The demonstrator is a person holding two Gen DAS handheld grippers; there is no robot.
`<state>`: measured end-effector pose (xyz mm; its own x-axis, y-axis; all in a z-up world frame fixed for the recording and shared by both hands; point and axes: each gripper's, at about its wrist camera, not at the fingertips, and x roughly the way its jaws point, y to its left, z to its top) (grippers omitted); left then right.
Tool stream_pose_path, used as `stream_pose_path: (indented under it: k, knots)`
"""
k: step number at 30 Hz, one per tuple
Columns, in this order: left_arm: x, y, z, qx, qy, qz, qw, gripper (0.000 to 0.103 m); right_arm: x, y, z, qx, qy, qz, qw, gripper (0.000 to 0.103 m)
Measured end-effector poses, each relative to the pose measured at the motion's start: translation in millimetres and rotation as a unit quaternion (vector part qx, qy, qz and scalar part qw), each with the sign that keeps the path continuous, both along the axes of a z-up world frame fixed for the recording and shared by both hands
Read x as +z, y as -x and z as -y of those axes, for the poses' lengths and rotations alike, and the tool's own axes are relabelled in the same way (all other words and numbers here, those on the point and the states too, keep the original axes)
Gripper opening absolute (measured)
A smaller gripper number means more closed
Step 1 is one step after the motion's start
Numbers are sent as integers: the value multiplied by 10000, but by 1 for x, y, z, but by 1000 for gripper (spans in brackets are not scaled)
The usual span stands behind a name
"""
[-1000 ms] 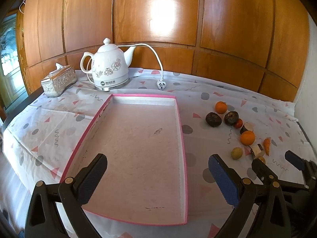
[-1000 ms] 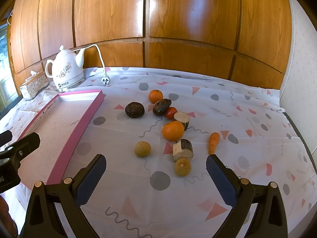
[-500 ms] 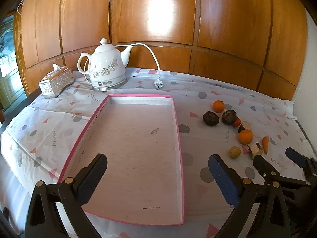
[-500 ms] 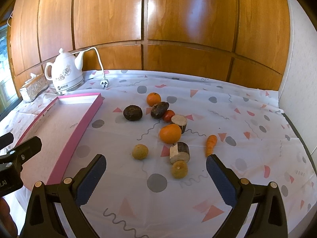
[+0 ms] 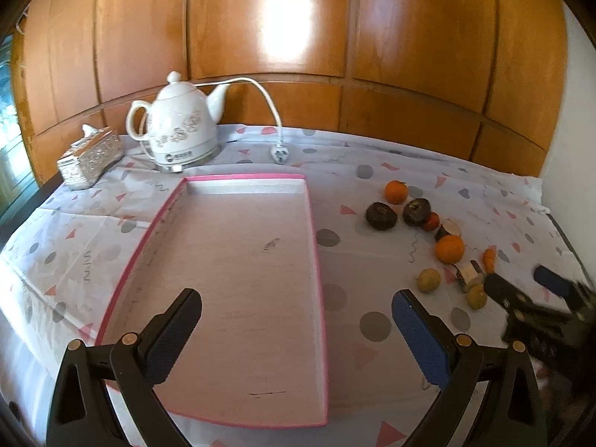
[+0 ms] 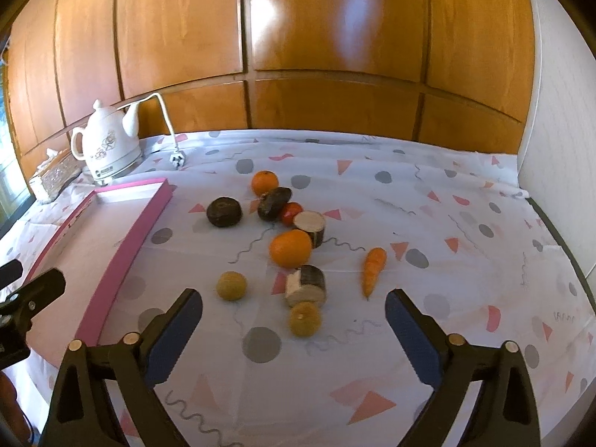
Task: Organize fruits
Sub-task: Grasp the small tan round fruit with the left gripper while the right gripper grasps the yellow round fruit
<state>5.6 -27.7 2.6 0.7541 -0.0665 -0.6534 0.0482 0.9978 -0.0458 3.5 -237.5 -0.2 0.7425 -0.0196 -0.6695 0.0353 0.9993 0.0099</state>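
The right tool (image 6: 294,320) hangs over the desk (image 6: 465,231) with its jaws spread wide and nothing between the pads; they have just been closing slightly. The step in hand looks like the approach to a first pick, since the pink tray (image 5: 314,246) is bare and all the produce lies loose on the patterned cloth. Nearest, just ahead of the right tool and between its fingers, sits a small yellow-brown fruit (image 6: 305,318), touching a short log piece (image 6: 306,285) beyond it; a second yellow-brown fruit (image 6: 231,285) lies ahead to the left. Further ahead are a large orange (image 6: 290,247) and a smaller orange (image 6: 265,182). The carrot (image 6: 373,265) lies ahead to the right, its long axis running away from the tool, thin tip toward it. The next move probably calls for lowering around the nearest fruit without nudging the log. The left tool (image 5: 296,324) hovers over the tray, jaws apart and empty.
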Motion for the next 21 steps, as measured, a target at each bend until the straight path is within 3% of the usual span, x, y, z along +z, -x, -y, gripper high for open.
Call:
stream_pose_path:
  k: [1, 3, 5, 10, 15, 19, 21]
  knots:
    - [-1, -2, 3, -72, 28, -51, 10000, 103, -1, -9, 3, 48, 9, -87, 10000, 95]
    - [-2, -8, 8, -250, 95, -192, 9995, 103, 0, -28, 13, 33, -68, -229, 9997, 72]
    - [-1, -10, 13, -352, 82, -181, 9992, 103, 5, -45, 28, -81, -321, -346, 9989, 71]
    - [-1, -19, 29, -727, 106, -210, 9971, 101, 3, -40, 52, -142, -477, -408, 9979, 66]
    - [-12, -33, 55, -1255, 53, -440, 9911, 86, -24, -28, 60, 147, -487, -788, 9956, 41]
    - [-22, -48, 79, -1564, 28, -585, 9860, 83, -23, -32, 62, 386, -713, -754, 9938, 41]
    - [-26, -58, 92, -1724, 15, -606, 9832, 83, -20, -39, 52, 614, -503, -704, 9944, 41]
